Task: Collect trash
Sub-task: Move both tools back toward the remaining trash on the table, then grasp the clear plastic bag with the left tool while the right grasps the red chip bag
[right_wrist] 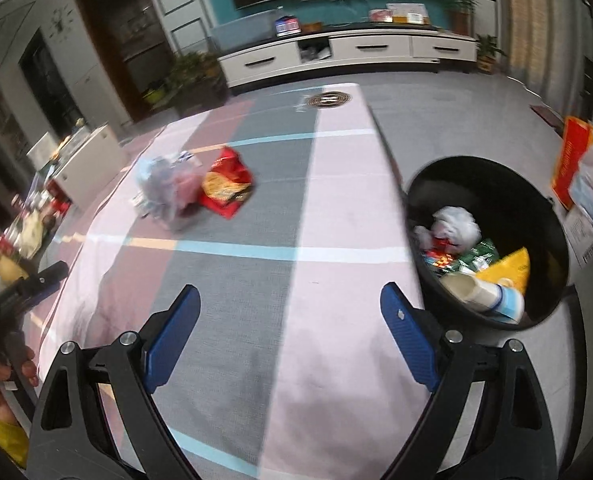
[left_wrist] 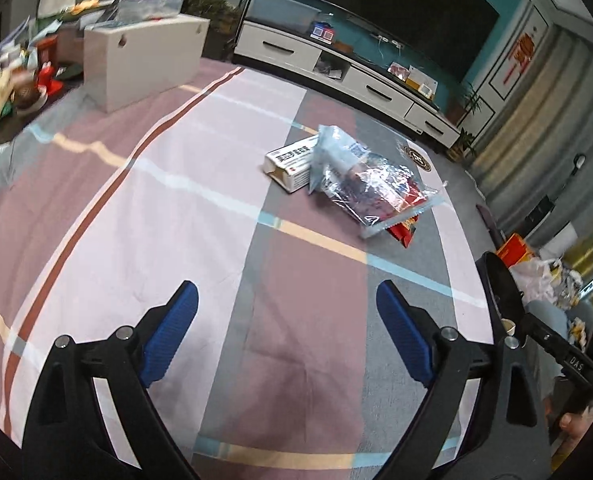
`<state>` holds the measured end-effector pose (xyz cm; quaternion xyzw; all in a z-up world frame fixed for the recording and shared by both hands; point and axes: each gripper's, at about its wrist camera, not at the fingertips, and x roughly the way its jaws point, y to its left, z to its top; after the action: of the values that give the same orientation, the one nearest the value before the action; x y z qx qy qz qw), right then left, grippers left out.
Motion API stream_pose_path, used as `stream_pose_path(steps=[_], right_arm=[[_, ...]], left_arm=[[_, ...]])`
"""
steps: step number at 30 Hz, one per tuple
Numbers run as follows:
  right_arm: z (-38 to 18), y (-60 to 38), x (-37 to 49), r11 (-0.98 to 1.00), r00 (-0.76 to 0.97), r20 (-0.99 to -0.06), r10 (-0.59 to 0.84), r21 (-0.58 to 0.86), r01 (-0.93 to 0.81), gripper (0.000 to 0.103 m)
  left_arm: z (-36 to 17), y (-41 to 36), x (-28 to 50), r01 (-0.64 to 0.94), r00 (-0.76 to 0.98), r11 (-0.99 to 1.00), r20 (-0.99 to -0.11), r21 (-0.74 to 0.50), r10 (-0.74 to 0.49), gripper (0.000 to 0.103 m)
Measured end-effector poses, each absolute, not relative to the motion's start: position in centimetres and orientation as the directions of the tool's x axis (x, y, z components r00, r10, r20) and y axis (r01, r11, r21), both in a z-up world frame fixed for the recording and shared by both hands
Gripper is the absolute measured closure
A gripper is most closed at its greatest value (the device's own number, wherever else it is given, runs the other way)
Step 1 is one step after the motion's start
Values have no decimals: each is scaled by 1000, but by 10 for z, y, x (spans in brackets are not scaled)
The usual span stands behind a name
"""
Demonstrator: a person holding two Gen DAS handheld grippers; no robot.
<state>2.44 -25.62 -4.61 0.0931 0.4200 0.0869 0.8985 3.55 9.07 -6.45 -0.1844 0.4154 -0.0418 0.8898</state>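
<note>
On the striped tablecloth (left_wrist: 176,208) lies a small heap of trash: a white carton (left_wrist: 286,166), a clear plastic bag (left_wrist: 368,184) stuffed with wrappers, and a red snack wrapper (left_wrist: 402,234) poking out from under it. My left gripper (left_wrist: 286,296) hovers well short of the heap, open and empty. In the right wrist view the clear bag (right_wrist: 168,188) and red wrapper (right_wrist: 226,184) lie far ahead to the left. My right gripper (right_wrist: 289,296) is open and empty over the cloth. A black trash bin (right_wrist: 476,176) stands past the table's right edge.
The bin holds a crumpled white bag (right_wrist: 456,222), packets and a paper cup (right_wrist: 484,290). A white box (left_wrist: 144,60) stands at the table's far left, with clutter beyond it. A TV cabinet (right_wrist: 348,52) lines the far wall. A person's hand (right_wrist: 0,376) shows at the left edge.
</note>
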Motion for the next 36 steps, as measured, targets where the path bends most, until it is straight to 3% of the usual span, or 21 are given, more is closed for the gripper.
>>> stream_pose_path(steps=[17,28,31,36], right_arm=[[-66,-229,103,936,613,-716,334,331,-123,14],[-85,-211,179,907,588,-694,415,367,-207,15],[-91,-207,194,902,580,-694,427,373,-217,19],[-104,-200,213,901,559,-708,433,364,-236,28]], left_arm=[[-54,77,108,-51,677,859,-649,-510,-346,13],[-70,56,191,-148,640,772,-655,-618,-402,17],[-80,52,207,-197,617,772,-688,-605,-382,28],[-91,50,221,-242,600,766,-712,-596,-364,36]])
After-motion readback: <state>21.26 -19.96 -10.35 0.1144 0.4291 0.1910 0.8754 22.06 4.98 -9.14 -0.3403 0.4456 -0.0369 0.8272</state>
